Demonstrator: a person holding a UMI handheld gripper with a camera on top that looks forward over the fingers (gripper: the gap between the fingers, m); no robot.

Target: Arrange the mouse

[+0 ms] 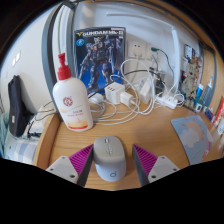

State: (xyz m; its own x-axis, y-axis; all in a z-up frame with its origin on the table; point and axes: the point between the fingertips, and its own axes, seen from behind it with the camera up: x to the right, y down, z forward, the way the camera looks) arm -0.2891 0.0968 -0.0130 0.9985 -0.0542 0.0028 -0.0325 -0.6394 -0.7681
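Now | tool (110, 168) spread open, gripping nothing | mouse (110, 158) on desk (150, 128) between fingers, gaps either side

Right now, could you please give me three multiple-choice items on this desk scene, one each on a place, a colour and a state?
1. Where is the mouse?
A. between the gripper fingers
B. behind the pump bottle
C. on the box

2. What colour is the pump bottle's top?
A. blue
B. red
C. green

3. How does the gripper stand?
A. shut on the bottle
B. shut with nothing in it
C. open about the mouse

Answers:
1 A, the grey mouse lies on the wooden desk between the two fingers.
2 B, the white bottle's pump is red.
3 C, the fingers stand apart at either side of the mouse, with a gap showing.
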